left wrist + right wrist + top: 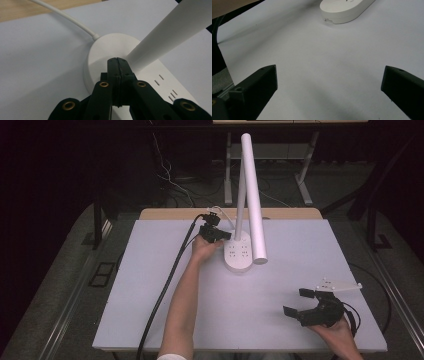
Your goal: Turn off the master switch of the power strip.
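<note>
**Left gripper pressed to the base of a desk lamp; right gripper idle**

High view. A white desk lamp (239,255) stands above the centre of the frame on a pale table (150,300); its oval base carries socket slots, and its long tube head (254,200) slants from the top centre down to the right of the base. The left gripper (216,234) sits at the left edge of the base, where the stem rises. The right gripper (305,302) lies at the lower right of the frame, well apart from the lamp, its jaws spread wide over bare table.

Left gripper view. The two black jaws meet in the lower centre with no gap and nothing between them; their joined tips rest on or just above the top of the lamp base (100,57), beside the foot of the stem. The lamp's cord (72,21) runs off to the upper left.

Right gripper view. The jaws stand far apart at the lower corners; the end of the base (344,11) lies at the top centre.

Progress, as a judgement: the closed tips appear placed to press a control on the base. No glow is visible from the head, so the lamp seems not yet switched; the press and the withdrawal remain.
</note>
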Motion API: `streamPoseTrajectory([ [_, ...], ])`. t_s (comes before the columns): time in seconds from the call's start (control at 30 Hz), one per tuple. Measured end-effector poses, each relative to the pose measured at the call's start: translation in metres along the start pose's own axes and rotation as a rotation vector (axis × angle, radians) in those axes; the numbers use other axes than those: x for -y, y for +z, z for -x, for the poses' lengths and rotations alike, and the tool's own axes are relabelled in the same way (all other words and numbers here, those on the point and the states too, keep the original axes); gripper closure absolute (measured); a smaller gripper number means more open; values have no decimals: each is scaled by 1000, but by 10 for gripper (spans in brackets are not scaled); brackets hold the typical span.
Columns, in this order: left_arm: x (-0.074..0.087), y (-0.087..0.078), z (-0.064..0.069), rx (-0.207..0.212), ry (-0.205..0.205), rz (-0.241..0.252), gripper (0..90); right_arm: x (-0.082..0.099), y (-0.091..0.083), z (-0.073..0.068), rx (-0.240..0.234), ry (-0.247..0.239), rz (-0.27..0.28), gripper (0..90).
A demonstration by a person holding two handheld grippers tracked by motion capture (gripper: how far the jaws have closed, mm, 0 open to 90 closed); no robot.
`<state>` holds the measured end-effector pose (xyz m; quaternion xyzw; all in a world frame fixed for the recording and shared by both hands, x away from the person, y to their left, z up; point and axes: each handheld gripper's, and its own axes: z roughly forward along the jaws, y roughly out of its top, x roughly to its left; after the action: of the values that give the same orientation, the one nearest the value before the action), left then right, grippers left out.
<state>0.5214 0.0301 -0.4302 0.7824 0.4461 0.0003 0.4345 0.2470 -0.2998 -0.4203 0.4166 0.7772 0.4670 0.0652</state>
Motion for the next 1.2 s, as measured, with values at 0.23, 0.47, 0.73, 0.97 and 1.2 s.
streamPoseTrajectory([
  [0.23, 0, 0, 0, -14, -29, -5, 900, 0, -2, 0, 3, 3, 4, 0],
  [0.47, 0, 0, 4, -38, -19, -4, 900, 0, -3, -1, 4, 2, 12, 0],
  [0.73, 1, 1, 5, -51, -36, -1, 900, 0, -5, -2, 9, 3, 22, 0],
  [0.97, 2, -2, 3, -30, -27, -26, 900, 0, -5, 0, 12, 2, 24, 0],
  [1.2, 0, -7, 1, -28, 11, -31, 900, 0, -4, -1, 11, 0, 18, 0],
])
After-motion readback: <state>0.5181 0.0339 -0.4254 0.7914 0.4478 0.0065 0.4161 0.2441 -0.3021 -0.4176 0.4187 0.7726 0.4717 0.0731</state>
